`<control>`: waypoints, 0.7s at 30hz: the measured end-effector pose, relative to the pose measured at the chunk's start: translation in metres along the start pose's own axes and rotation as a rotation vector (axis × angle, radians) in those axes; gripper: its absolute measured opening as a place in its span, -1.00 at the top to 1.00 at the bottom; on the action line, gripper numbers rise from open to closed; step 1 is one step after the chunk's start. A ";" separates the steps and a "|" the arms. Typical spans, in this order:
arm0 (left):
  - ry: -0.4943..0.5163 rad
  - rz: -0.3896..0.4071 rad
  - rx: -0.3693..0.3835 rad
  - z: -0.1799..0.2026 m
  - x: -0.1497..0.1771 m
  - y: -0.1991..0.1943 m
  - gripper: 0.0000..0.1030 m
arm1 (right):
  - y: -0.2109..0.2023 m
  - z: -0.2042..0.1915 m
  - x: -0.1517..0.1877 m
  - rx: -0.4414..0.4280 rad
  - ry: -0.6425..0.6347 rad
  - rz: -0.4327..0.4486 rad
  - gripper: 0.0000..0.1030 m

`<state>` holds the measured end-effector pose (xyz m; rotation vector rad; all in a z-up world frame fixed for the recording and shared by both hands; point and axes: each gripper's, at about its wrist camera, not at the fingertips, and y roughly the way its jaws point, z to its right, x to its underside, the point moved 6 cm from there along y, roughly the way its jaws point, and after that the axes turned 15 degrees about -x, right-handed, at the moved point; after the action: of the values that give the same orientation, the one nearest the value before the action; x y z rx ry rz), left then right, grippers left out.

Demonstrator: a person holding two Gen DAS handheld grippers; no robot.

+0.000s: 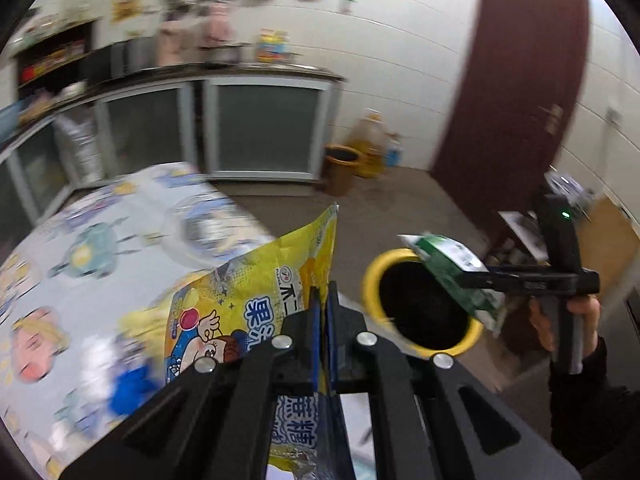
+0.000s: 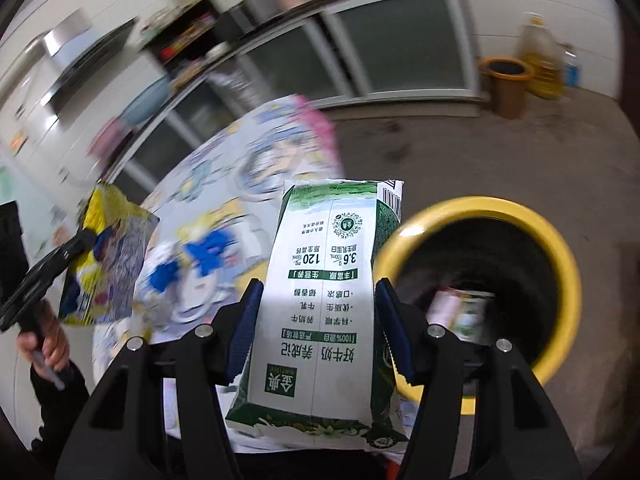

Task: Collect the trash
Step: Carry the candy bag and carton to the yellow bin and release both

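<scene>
My left gripper [image 1: 323, 300] is shut on a yellow candy wrapper [image 1: 256, 280] and holds it above the cartoon-print table [image 1: 92, 248]. My right gripper [image 2: 316, 312] is shut on a green and white milk carton [image 2: 324, 280], held beside the rim of the yellow bin [image 2: 560, 248]. In the left wrist view the carton [image 1: 448, 256] hangs over the mouth of the yellow bin [image 1: 372, 276], gripped by the right gripper [image 1: 464, 276]. In the right wrist view the left gripper [image 2: 88, 240] holds the wrapper [image 2: 108, 264] at far left. A piece of trash [image 2: 460, 312] lies inside the bin.
Blue scraps [image 2: 200, 260] lie on the table. An orange bin [image 2: 506, 80] and a large oil bottle [image 2: 540, 60] stand by the far wall next to grey cabinets [image 1: 264, 132]. A dark red door [image 1: 516, 80] is at right.
</scene>
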<state>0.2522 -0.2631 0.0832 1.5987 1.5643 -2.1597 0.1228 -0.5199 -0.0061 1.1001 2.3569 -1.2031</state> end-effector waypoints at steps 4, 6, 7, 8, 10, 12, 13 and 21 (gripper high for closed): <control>0.076 -0.026 0.098 0.073 -0.009 0.037 0.95 | -0.022 0.050 0.006 0.070 0.070 0.038 -0.07; 0.095 -0.041 0.143 0.102 -0.013 0.053 0.95 | -0.027 0.067 0.011 0.085 0.099 0.045 -0.07; 0.103 -0.048 0.162 0.114 -0.014 0.060 0.95 | -0.028 0.077 0.013 0.093 0.113 0.046 -0.07; 0.107 -0.055 0.178 0.128 -0.016 0.071 0.95 | -0.029 0.089 0.015 0.106 0.130 0.049 -0.08; 0.106 -0.071 0.197 0.137 -0.019 0.089 0.95 | -0.027 0.106 0.018 0.126 0.158 0.045 -0.08; 0.101 -0.086 0.198 0.153 -0.023 0.110 0.95 | -0.020 0.120 0.021 0.125 0.185 0.035 -0.08; 0.098 -0.094 0.197 0.161 -0.025 0.120 0.95 | -0.017 0.129 0.023 0.123 0.205 0.030 -0.08; 0.100 -0.122 0.209 0.207 -0.030 0.167 0.92 | -0.001 0.155 0.031 0.148 0.257 0.013 -0.10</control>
<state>0.2116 -0.5084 -0.0156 1.7367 1.5445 -2.4144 0.0869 -0.6261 -0.1182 1.3913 2.4729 -1.3189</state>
